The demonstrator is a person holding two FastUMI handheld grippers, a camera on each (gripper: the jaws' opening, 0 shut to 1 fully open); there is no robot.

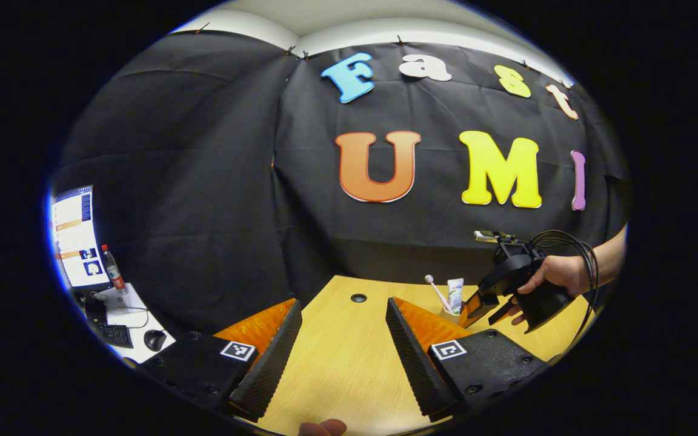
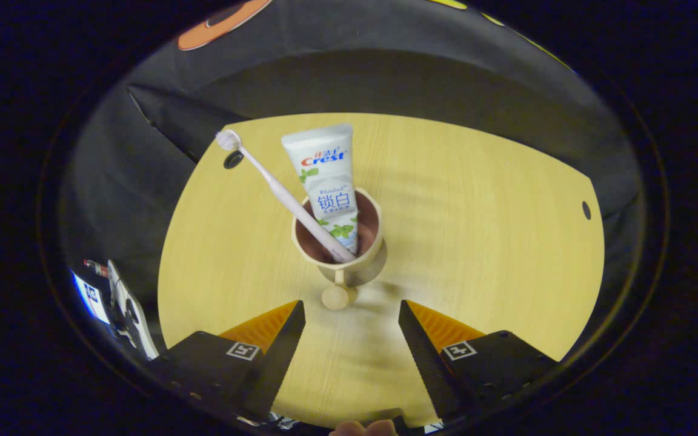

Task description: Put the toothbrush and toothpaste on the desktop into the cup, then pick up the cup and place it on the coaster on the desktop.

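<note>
Across the wooden desktop (image 2: 476, 254) under me, the surface runs pale and wide, with a dark cable hole (image 2: 586, 210) near its far right edge in the right gripper view. My right gripper (image 2: 349, 339) hangs above it with its jaws spread wide and nothing between them; the cup's handle knob sits just ahead of the gap, untouched. My left gripper (image 1: 340, 345) is likewise wide open and holds nothing, its fingers framing bare wood and another cable hole (image 1: 358, 298).

From the left gripper view I see my right gripper (image 1: 487, 307) farther off, held by a hand (image 1: 558, 274) with cables looping behind it, tilted down toward the cup.

The cup (image 2: 338, 249) stands upright on the desktop, near the middle. Inside it the toothpaste (image 2: 325, 181) stands nearly straight, crimped end up. The toothbrush (image 2: 276, 184) leans in the cup too, its bristle head pointing up and to the left, its handle crossing in front of the tube.

Off to the left side stand a lit monitor (image 1: 75, 236), a bottle (image 1: 113, 269), a keyboard (image 1: 113, 334) and a mouse (image 1: 155, 340).
</note>
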